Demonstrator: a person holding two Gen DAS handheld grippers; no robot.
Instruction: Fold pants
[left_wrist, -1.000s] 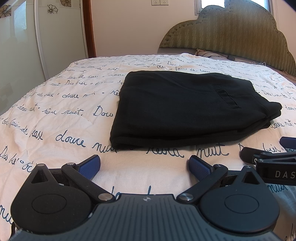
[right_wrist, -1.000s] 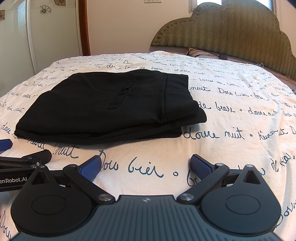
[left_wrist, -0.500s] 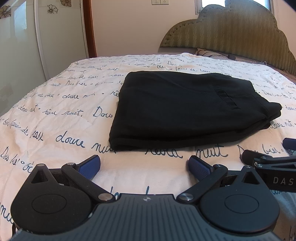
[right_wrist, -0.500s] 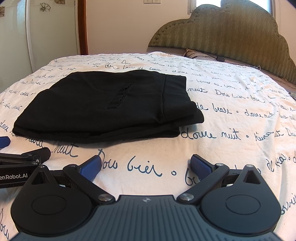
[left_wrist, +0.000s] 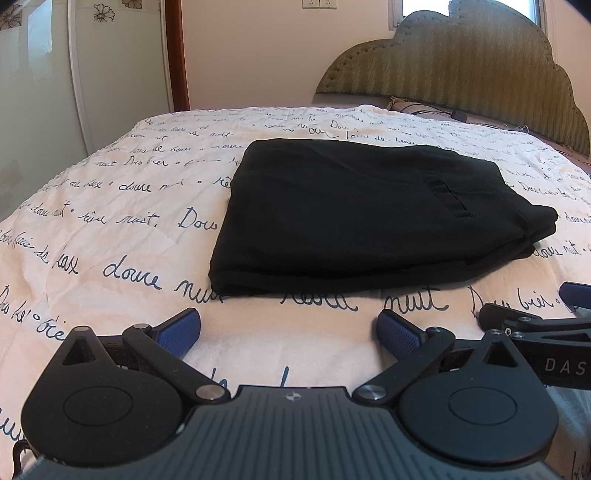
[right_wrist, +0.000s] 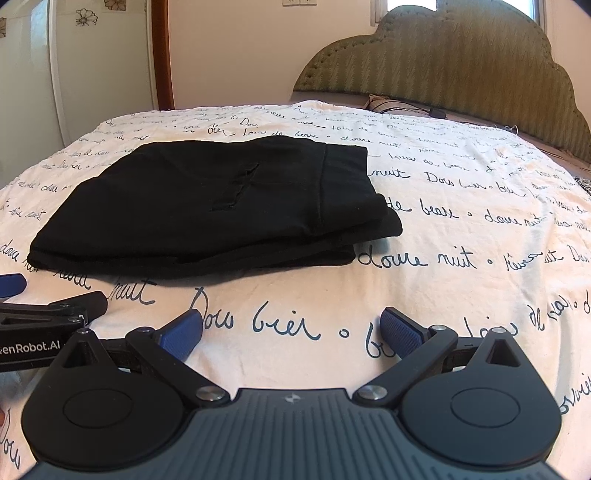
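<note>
Black pants (left_wrist: 362, 214) lie folded in a flat rectangle on the bed, with a pocket slit on top; they also show in the right wrist view (right_wrist: 210, 206). My left gripper (left_wrist: 288, 328) is open and empty, a little short of the pants' near edge. My right gripper (right_wrist: 291, 328) is open and empty, over bare bedspread in front of the pants' right end. Each gripper shows at the edge of the other's view: the right one (left_wrist: 535, 325) and the left one (right_wrist: 44, 314).
The bed has a cream bedspread (left_wrist: 122, 229) with dark blue handwriting. A green padded headboard (left_wrist: 461, 70) stands at the back right. A white wardrobe (left_wrist: 48, 81) and a wooden door frame (left_wrist: 175, 51) are at the left.
Both grippers have drifted slightly back from the pants. The pants have not moved, and both grippers stay open.
</note>
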